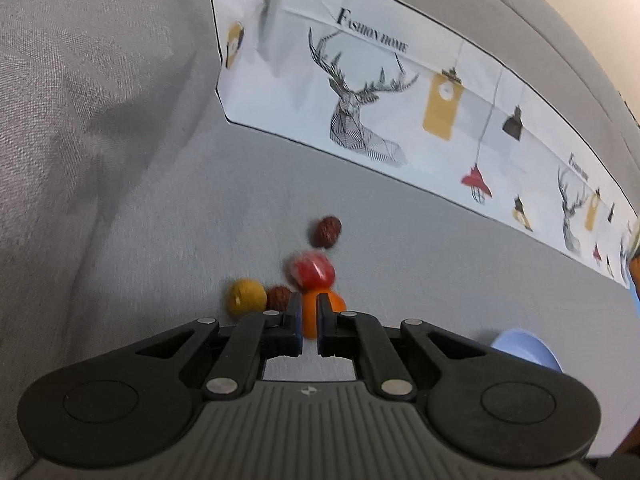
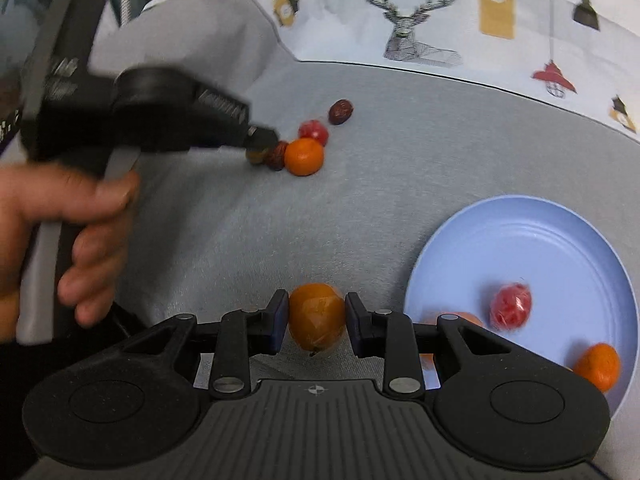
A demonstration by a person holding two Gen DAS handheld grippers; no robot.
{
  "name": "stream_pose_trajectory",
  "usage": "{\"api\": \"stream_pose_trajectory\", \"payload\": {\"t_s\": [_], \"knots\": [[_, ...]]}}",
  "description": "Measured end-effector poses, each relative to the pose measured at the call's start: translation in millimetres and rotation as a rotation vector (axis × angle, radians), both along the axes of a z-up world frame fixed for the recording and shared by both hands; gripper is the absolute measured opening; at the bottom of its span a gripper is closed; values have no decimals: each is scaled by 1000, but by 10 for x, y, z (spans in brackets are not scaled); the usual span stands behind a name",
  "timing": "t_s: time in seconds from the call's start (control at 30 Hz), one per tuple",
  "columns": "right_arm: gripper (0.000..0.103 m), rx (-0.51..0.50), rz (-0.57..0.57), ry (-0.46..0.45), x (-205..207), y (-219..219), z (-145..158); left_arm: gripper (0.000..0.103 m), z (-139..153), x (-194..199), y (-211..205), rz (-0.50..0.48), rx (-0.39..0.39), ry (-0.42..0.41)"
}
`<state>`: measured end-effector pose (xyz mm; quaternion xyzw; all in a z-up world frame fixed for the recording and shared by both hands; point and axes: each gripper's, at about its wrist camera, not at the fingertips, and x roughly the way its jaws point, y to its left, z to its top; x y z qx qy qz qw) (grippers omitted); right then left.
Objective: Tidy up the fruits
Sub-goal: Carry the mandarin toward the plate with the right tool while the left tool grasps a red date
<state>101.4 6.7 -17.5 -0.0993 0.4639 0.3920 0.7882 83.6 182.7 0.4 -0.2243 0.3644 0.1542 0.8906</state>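
Observation:
My right gripper (image 2: 317,314) is shut on an orange pear-shaped fruit (image 2: 316,316), held just left of the blue plate (image 2: 560,240). On the plate lie a red wrapped fruit (image 2: 512,306), a tangerine (image 2: 598,366) and a partly hidden orange fruit (image 2: 456,318). My left gripper (image 1: 309,312), nearly shut with a narrow gap, hovers over a cluster on the grey cloth: a tangerine (image 1: 310,312), a red fruit (image 1: 312,270), a dark red date (image 1: 278,298), a yellow fruit (image 1: 246,296) and another date (image 1: 327,232). The right wrist view shows this gripper (image 2: 264,142) at the cluster beside the tangerine (image 2: 304,156).
A white runner with deer prints (image 1: 360,120) crosses the grey cloth behind the fruit. The cloth folds up into a raised hump at the left (image 1: 100,100). The plate's edge shows at lower right in the left wrist view (image 1: 528,350).

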Motion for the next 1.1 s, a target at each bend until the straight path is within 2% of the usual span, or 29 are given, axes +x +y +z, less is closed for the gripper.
{"api": "stream_pose_trajectory", "payload": {"t_s": [0.23,0.3,0.4,0.53,0.63,0.67,0.7,0.8,1.0,1.1], "knots": [[32,-22,38,-1,-8,70,-34,9,-124,185,4,42,61,64],[32,-27,37,0,5,67,-48,21,-135,203,-6,44,78,64],[32,-34,30,1,14,68,-69,30,-177,231,2,57,96,97],[32,-41,26,0,16,108,-99,29,-250,246,86,82,67,135],[32,-49,34,-5,3,135,-123,30,-251,270,38,61,96,140],[32,-50,37,-8,-4,136,-120,29,-252,279,14,53,107,145],[32,-50,38,-9,-8,139,-119,22,-251,290,-7,44,115,147],[32,-52,43,-14,-6,157,-120,22,-238,288,-53,22,122,145],[32,-60,72,-58,-77,181,-109,22,-59,131,-108,24,129,79],[32,-55,78,-76,-117,152,-77,22,57,-1,-137,29,106,48]]}}
